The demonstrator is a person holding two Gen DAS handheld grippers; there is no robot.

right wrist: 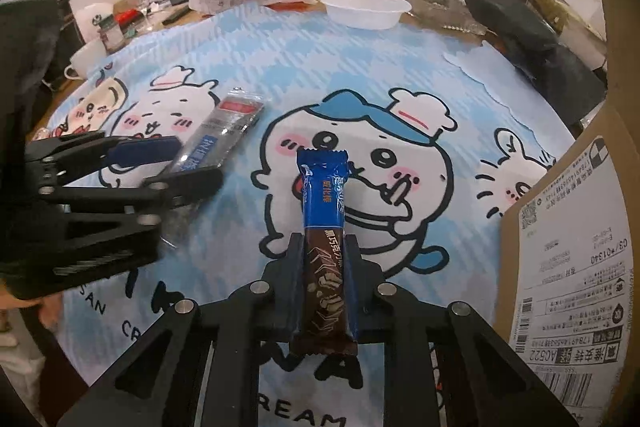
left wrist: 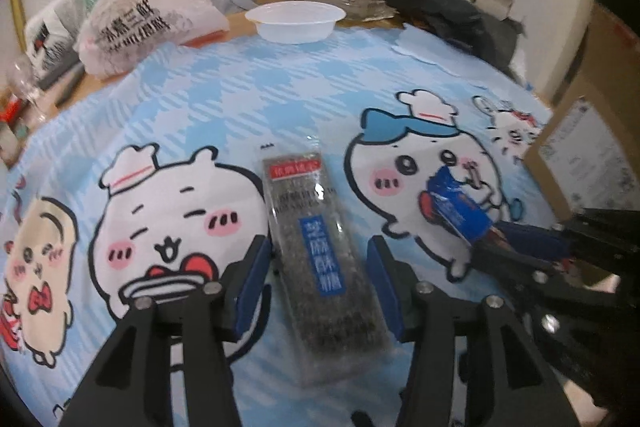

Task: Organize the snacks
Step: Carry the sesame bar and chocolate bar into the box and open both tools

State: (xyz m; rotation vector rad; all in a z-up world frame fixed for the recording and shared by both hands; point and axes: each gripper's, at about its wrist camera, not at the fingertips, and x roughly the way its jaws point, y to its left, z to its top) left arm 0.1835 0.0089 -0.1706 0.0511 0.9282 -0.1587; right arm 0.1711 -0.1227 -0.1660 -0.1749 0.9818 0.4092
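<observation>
Blue-brown wafer bar held aloft; clear sesame-candy pack lies flat.

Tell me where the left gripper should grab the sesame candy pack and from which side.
Grip the sesame pack across its narrow width, near the middle of its length, coming down from above. It lies flat on the cloth, long axis running away from the left gripper, whose open jaws already straddle its long edges. The right gripper is shut on the wafer bar, well clear.

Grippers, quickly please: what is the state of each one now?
Left gripper: open, jaws either side of the sesame candy pack, not holding it.
Right gripper: closed on the blue wafer bar.
</observation>
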